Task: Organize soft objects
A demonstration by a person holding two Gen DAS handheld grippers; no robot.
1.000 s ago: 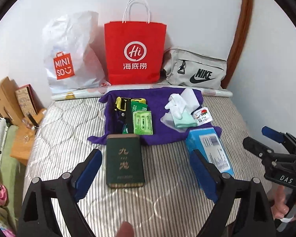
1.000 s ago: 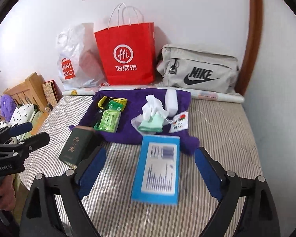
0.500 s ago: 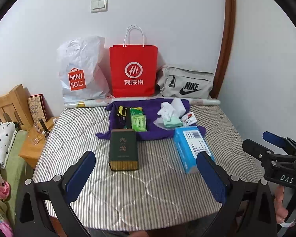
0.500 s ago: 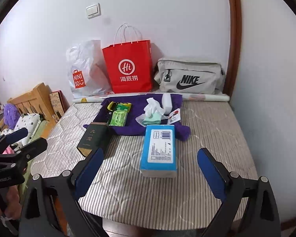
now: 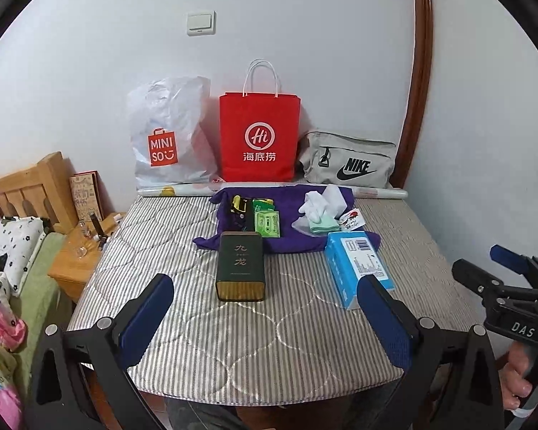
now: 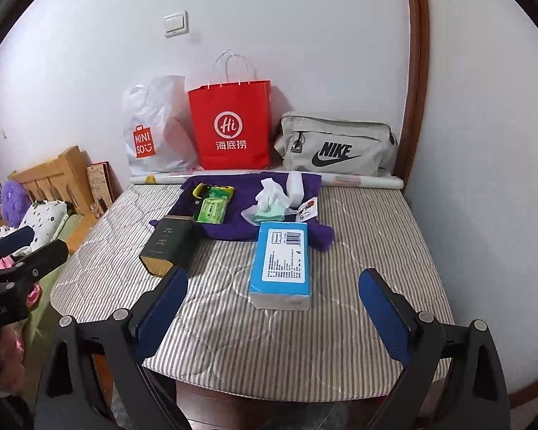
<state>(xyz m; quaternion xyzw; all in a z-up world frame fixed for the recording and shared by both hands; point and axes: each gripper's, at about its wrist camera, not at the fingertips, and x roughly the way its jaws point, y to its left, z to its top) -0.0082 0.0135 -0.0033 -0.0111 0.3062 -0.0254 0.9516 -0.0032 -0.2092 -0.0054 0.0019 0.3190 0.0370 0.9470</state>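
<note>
while both tongs, left [image 5: 265,317] and right [image 6: 272,310], hang spread wide and empty over the striped quilted mattress [image 5: 204,340], the purple cloth [image 5: 287,240] lies at twelve o'clock with white and mint soft bundles [image 5: 317,213] on it; the dark green tin [image 5: 239,266] and blue tissue pack [image 6: 282,263] sit nearer.

Home bedroom indicated: quilted striped mattress [image 5: 233,340], wooden headboard [image 5: 28,186], floral pillow [image 5: 18,243], shopping bags [image 5: 260,136] leaned against plain wall with light switch [image 5: 201,23].
</note>
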